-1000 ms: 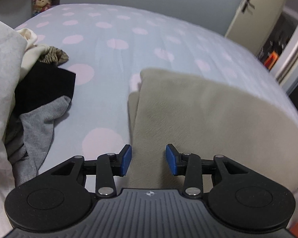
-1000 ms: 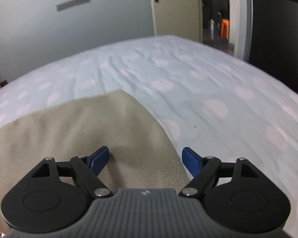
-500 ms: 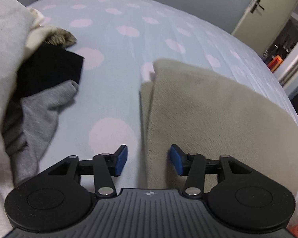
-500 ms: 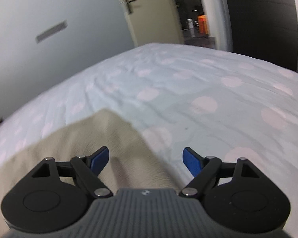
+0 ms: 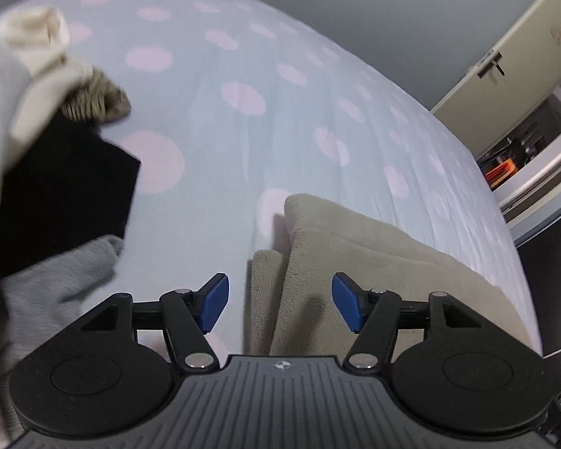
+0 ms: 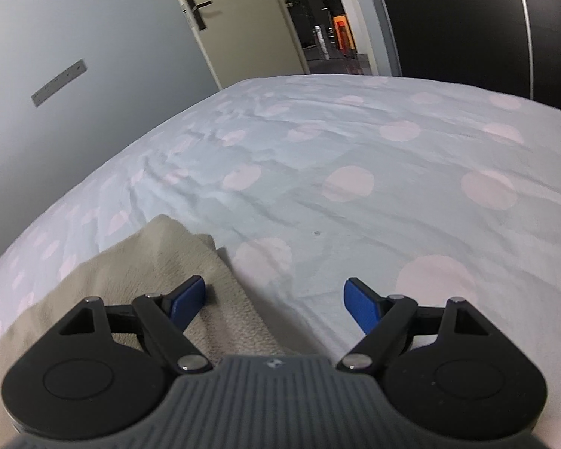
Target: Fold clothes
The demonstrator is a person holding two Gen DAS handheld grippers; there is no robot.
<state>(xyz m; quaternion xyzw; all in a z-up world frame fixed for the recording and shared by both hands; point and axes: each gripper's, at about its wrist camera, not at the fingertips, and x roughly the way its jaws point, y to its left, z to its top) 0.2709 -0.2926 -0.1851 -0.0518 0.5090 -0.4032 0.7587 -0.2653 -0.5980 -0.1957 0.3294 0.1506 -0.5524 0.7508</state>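
Both sets of jaws empty. My left gripper has just been opening its jaws, now a fair gap, pads clear of cloth. It hangs over the left edge of the beige fleece garment, that edge in line between the jaws but not pinched. My right gripper stands wide open over the fleece's right corner, left pad above cloth, right pad above bare bed.

The fleece lies flat on the bed, folded over, a lower layer sticking out along its left edge.

Risks as I judge them:
- Fleece is thick and layered. A shallow bite on that left edge takes the top layer only, and the fold peels apart.
- Uneven grabs on the two sides skew the next fold.
- The unfolded pile (black, grey, cream pieces) sits left of the fleece, apart but near. A leftward sweep could snag it or drag it onto the fleece.
- Left view is motion-blurred, so edge position is less certain than it looks.
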